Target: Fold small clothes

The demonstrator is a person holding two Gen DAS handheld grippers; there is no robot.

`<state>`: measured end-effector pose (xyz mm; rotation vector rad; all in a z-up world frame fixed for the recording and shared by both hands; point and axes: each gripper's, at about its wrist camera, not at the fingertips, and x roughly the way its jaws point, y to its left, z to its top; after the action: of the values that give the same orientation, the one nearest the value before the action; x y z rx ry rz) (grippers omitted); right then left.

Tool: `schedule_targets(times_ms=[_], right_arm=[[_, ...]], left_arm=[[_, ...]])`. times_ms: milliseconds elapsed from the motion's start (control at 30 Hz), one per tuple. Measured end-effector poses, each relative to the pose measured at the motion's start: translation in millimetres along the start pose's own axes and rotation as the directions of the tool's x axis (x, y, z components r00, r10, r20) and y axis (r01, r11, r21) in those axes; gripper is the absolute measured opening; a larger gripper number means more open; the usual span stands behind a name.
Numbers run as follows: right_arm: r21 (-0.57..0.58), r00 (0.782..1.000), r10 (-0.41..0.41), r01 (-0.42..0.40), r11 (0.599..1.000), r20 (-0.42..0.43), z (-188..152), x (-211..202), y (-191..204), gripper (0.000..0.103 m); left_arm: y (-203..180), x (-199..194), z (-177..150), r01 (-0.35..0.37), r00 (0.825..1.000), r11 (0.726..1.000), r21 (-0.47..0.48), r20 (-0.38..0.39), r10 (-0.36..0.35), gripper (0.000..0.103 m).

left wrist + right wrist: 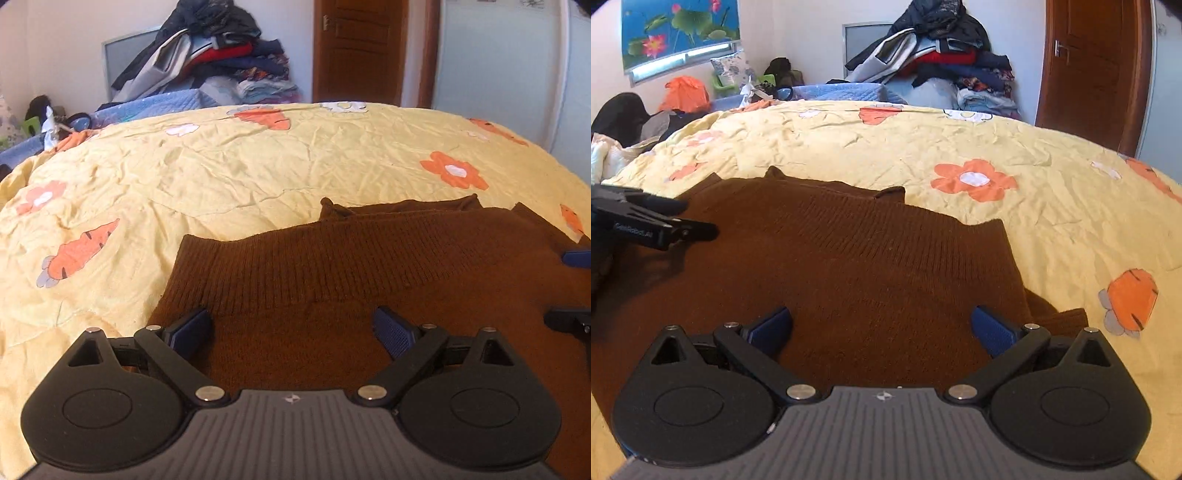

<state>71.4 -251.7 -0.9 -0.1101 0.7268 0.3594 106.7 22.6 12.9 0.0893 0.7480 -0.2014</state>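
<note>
A brown knitted sweater (332,266) lies spread on the yellow flowered bedspread (221,177), its ribbed band towards the far side. My left gripper (291,321) hovers open over the sweater's left part, blue pads wide apart, nothing between them. In the right wrist view the same sweater (849,251) fills the middle. Over its right part my right gripper (882,317) stands wide open and holds nothing. The left gripper's black fingers (665,225) show at the left edge of that view; the right gripper's fingers (576,288) show at the right edge of the left wrist view.
A tall pile of mixed clothes (942,59) stands beyond the bed's far edge, against the wall. A brown wooden door (1093,74) is at the back right. Orange and dark items (683,92) lie at the back left. Bedspread (1034,147) extends right of the sweater.
</note>
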Motion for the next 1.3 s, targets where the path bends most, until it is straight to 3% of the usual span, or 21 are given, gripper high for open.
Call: schedule_targets(times_ms=[67, 133, 167, 233, 267, 333, 400, 600, 633, 667, 733, 767, 833, 900, 967, 1067, 1133, 1200, 1233, 1300], right_arm=[[0.022, 1.000, 0.008, -0.007, 1.000, -0.029, 16, -3, -3, 0.103], [0.119, 0.999, 0.023, -0.027, 0.992, 0.034, 28, -21, -12, 0.103], [0.160, 0.996, 0.038, -0.049, 0.986, 0.075, 32, -32, -14, 0.103], [0.194, 0.997, 0.044, -0.057, 0.979, 0.069, 48, -16, -20, 0.103], [0.198, 0.999, 0.036, -0.042, 0.979, 0.038, 54, -1, -22, 0.103], [0.193, 0.998, -0.014, 0.027, 0.981, -0.066, 56, 34, -28, 0.103], [0.079, 0.996, -0.087, 0.089, 0.993, -0.024, 44, 43, -23, 0.103], [0.092, 0.996, -0.092, 0.092, 0.991, -0.007, 40, 44, -24, 0.103], [0.095, 0.996, -0.091, 0.091, 0.991, -0.004, 40, 43, -24, 0.103], [0.100, 0.996, -0.088, 0.088, 0.991, 0.002, 38, 41, -23, 0.103], [0.106, 0.996, -0.090, 0.089, 0.990, 0.008, 38, 39, -24, 0.103], [0.103, 0.995, -0.096, 0.095, 0.990, 0.011, 36, 38, -23, 0.103], [0.102, 0.994, -0.105, 0.103, 0.989, 0.015, 38, 38, -22, 0.103], [0.103, 0.994, -0.104, 0.102, 0.989, 0.015, 38, 38, -22, 0.103], [0.106, 0.995, -0.102, 0.099, 0.989, 0.017, 37, 37, -22, 0.103], [0.103, 0.994, -0.105, 0.103, 0.989, 0.017, 37, 36, -21, 0.103], [0.100, 0.993, -0.118, 0.115, 0.988, 0.018, 38, 32, -20, 0.103], [0.116, 0.984, -0.172, 0.166, 0.979, 0.039, 40, 17, -15, 0.103], [0.150, 0.979, -0.186, 0.172, 0.974, 0.082, 39, 2, -12, 0.103], [0.229, 0.978, -0.114, 0.072, 0.971, 0.176, 34, -31, -7, 0.103]], left_arm=[[-6, -15, 6, 0.000, 1.000, 1.000, -0.010, 0.011, 0.000, 0.096], [-10, -25, 11, 0.016, 0.997, 1.000, 0.001, 0.070, -0.016, 0.097], [-12, -19, 18, 0.009, 0.998, 1.000, -0.001, 0.056, -0.009, 0.097], [-7, 9, 30, 0.015, 1.000, 0.999, -0.039, -0.025, -0.016, 0.097], [-2, 27, 33, 0.002, 0.998, 0.998, -0.063, -0.070, -0.006, 0.098], [7, 40, 33, -0.009, 1.000, 0.998, -0.060, -0.027, 0.008, 0.103], [11, 43, 33, 0.003, 1.000, 0.998, -0.056, -0.019, -0.004, 0.103], [12, 41, 29, -0.005, 1.000, 0.998, -0.067, 0.007, 0.006, 0.103], [12, 38, 28, -0.016, 1.000, 0.997, -0.079, 0.015, 0.017, 0.103], [13, 30, 27, -0.068, 0.997, 0.991, -0.111, 0.029, 0.072, 0.103], [20, 2, 16, -0.182, 0.978, 0.956, -0.232, 0.061, 0.201, 0.103], [27, -20, 5, -0.170, 0.974, 0.934, -0.314, 0.092, 0.208, 0.103], [41, -67, -24, -0.045, 0.974, 0.876, -0.480, 0.175, 0.146, 0.103], [51, -114, -66, 0.075, 0.966, 0.774, -0.629, 0.238, 0.100, 0.103], [52, -147, -106, 0.125, 0.962, 0.688, -0.715, 0.258, 0.093, 0.103], [46, -175, -152, 0.120, 0.968, 0.604, -0.788, 0.227, 0.105, 0.103], [46, -175, -169, 0.131, 0.978, 0.562, -0.817, 0.199, 0.061, 0.103], [46, -176, -171, 0.160, 0.974, 0.555, -0.816, 0.221, 0.044, 0.103], [48, -172, -170, 0.178, 0.976, 0.531, -0.828, 0.219, 0.015, 0.103], [50, -164, -170, 0.234, 0.968, 0.459, -0.857, 0.248, -0.031, 0.103]])
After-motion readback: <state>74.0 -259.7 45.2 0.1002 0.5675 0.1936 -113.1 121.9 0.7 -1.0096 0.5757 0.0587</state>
